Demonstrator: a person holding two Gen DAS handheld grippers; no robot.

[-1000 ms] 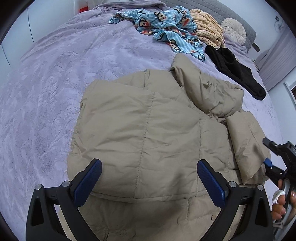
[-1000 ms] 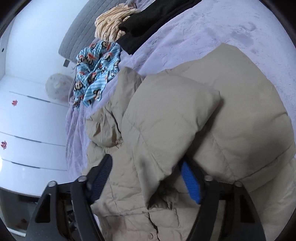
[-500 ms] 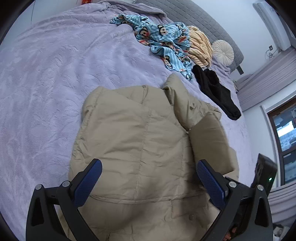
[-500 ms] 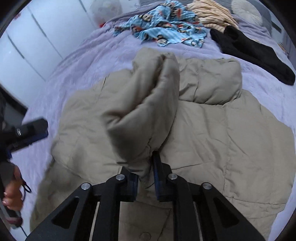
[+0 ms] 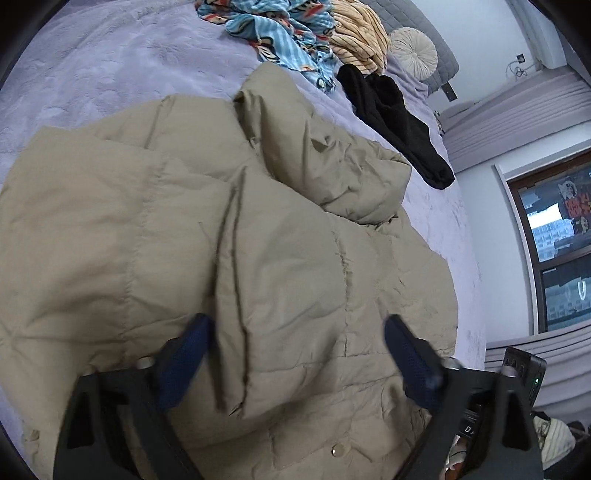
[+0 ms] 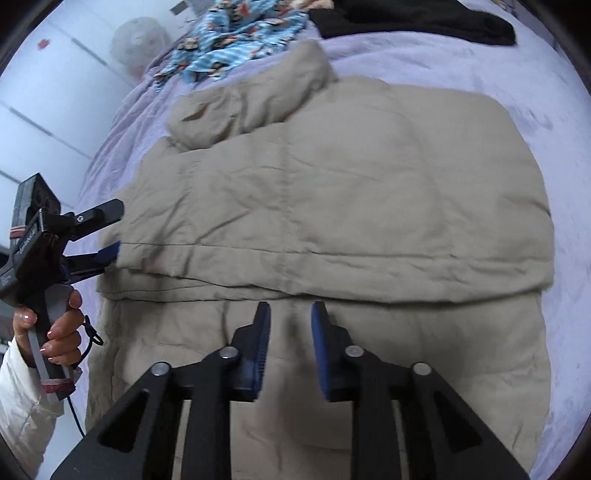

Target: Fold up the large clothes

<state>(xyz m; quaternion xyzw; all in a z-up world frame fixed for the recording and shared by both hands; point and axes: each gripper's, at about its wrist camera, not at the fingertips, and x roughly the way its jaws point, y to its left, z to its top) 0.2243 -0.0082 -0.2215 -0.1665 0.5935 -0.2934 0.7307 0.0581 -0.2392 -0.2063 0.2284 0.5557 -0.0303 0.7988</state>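
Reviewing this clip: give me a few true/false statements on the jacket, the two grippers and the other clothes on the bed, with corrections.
1. The beige puffer jacket lies on a lilac bedspread. True.
2. The right hand-held gripper is clamped on a sleeve. False: its fingers stand slightly apart over the jacket with nothing between them.
3. The left hand-held gripper is open at the jacket's edge. True.
4. The black garment lies on top of the jacket. False: it lies apart, on the bedspread beyond it.
5. A blue cartoon-print garment lies near the head of the bed. True.
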